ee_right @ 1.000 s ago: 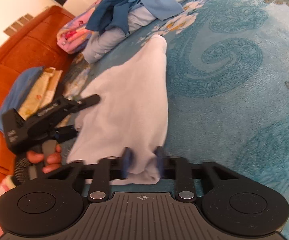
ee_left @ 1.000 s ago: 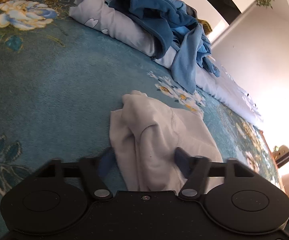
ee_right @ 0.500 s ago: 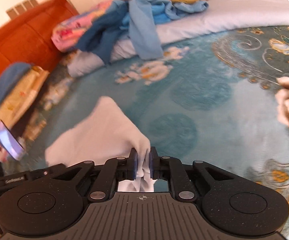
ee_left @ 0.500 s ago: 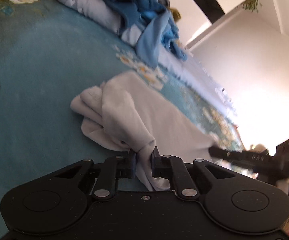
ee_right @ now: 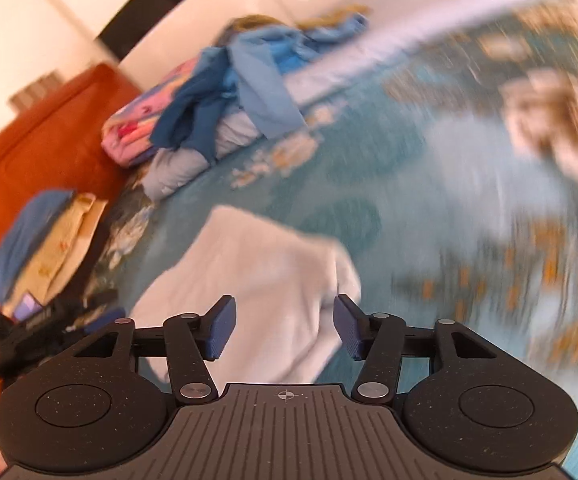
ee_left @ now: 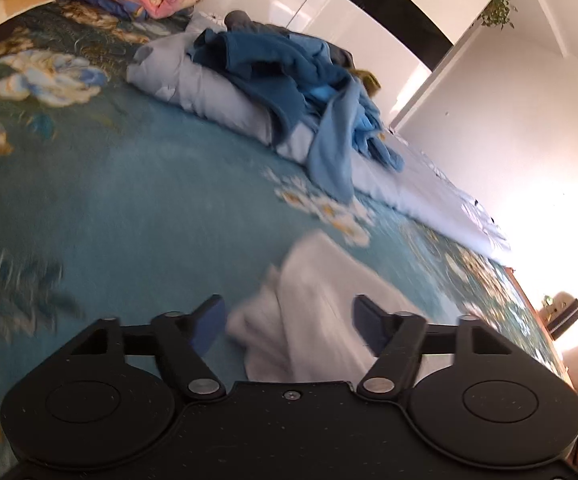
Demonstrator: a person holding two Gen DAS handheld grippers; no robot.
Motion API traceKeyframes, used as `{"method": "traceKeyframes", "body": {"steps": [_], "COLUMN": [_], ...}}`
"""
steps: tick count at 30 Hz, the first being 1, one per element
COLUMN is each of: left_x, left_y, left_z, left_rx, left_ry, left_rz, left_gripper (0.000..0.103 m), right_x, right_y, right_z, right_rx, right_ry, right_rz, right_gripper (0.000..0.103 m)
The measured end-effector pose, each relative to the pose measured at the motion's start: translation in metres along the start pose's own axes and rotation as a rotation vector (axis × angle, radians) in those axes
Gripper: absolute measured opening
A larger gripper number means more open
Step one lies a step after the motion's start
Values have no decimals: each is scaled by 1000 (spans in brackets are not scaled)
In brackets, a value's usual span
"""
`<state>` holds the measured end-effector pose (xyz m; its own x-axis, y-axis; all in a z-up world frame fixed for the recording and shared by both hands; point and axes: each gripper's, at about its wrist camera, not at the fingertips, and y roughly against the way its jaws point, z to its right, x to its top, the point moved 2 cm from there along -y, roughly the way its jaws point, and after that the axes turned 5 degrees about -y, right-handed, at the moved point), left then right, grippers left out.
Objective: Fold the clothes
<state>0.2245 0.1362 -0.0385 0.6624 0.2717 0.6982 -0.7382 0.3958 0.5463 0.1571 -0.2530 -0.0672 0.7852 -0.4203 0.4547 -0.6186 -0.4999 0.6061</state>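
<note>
On a teal floral bedspread (ee_left: 137,208), a white garment (ee_left: 321,312) lies part-folded as both grippers let it go. The left gripper (ee_left: 287,320) has its jaws opening, already wide, with the cloth lying between them but neither pad pressing on it. The right gripper (ee_right: 285,330) is also opening, about half spread; the garment (ee_right: 257,280) sits between and below its pads, and it holds nothing either.

From the left wrist view the garment lies at the bottom centre, running from about 6 o'clock up toward 1 o'clock, its bunched, layered end nearest the gripper. From the right wrist view the same cloth stretches from 6 o'clock toward 11 o'clock, a smooth panel with a rolled edge on its 3 o'clock side. Its long axis appears to run away from the person, toward the heap of blue clothes (ee_left: 289,80) on the grey quilt (ee_left: 217,96) at 12 o'clock. Both views are smeared, so finer creases cannot be read.

The step in hand looks like the release after a fold. To do it well, both tools should likely lift clear without dragging the top layer, then the bunched end by the left gripper would want flattening before the next fold. In the right view the left gripper shows at 8 o'clock, just beside the garment's edge. Folded bedding (ee_right: 41,248) lies against an orange headboard (ee_right: 49,132) at 9 o'clock.
</note>
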Motion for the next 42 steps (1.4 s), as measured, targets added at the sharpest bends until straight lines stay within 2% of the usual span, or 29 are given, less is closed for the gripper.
{"method": "traceKeyframes", "body": {"steps": [2,5,8,10,11,14,15,16,17,18,21,24,27,31,33,35,36,37,39,42], "left_x": [5,3,-4,-9,-12,-18,-20,-22,-24,-27,-34,-46,-59,-58,-50,-38,-32,-25,-16,-8], "left_y": [-16,-35,-45,-44,-42,-36,-33,-31,-28,-25,-14,3,18,18,18,16,13,9,-1,-26], "left_z": [-4,-5,0,2,2,-1,-1,-1,1,4,13,22,34,29,23,17,15,14,13,11], "left_rx": [-7,-25,-37,-39,-37,-20,-16,-19,-27,-28,-40,-76,-113,-65,-36,-25,-28,-31,-34,-48], "left_ry": [17,31,19,24,28,73,76,72,70,68,87,132,109,94,91,76,57,36,-3,-46], "left_rz": [-43,-113,-145,-127,-116,-83,-76,-70,-69,-63,-44,-40,-41,-30,-10,-1,-7,-14,-35,-98], "left_gripper": [75,76,75,70,64,46,34,26,19,16,10,9,9,15,29,42,52,56,69,73], "right_x": [-17,-30,-31,-29,-29,-27,-26,-25,-24,-22,-14,5,26,37,32,23,18,14,5,-5], "right_y": [-5,-16,-23,-27,-29,-32,-31,-31,-30,-30,-23,-8,8,14,13,9,6,2,-5,-16], "right_z": [9,21,17,12,10,6,7,7,8,9,11,10,19,26,28,25,25,25,27,29], "right_rx": [15,97,103,94,89,87,89,86,84,81,90,79,67,26,54,65,59,57,64,82], "right_ry": [-92,-240,-244,-231,-224,-221,-219,-215,-211,-207,-190,-128,-101,-90,-114,-105,-103,-110,-148,-205], "right_rz": [-4,-20,-10,-7,-5,13,15,13,12,10,25,68,101,107,97,79,69,60,45,29], "right_gripper": [52,53,53,53,53,42,33,23,18,11,9,5,4,4,6,14,26,36,38,44]}}
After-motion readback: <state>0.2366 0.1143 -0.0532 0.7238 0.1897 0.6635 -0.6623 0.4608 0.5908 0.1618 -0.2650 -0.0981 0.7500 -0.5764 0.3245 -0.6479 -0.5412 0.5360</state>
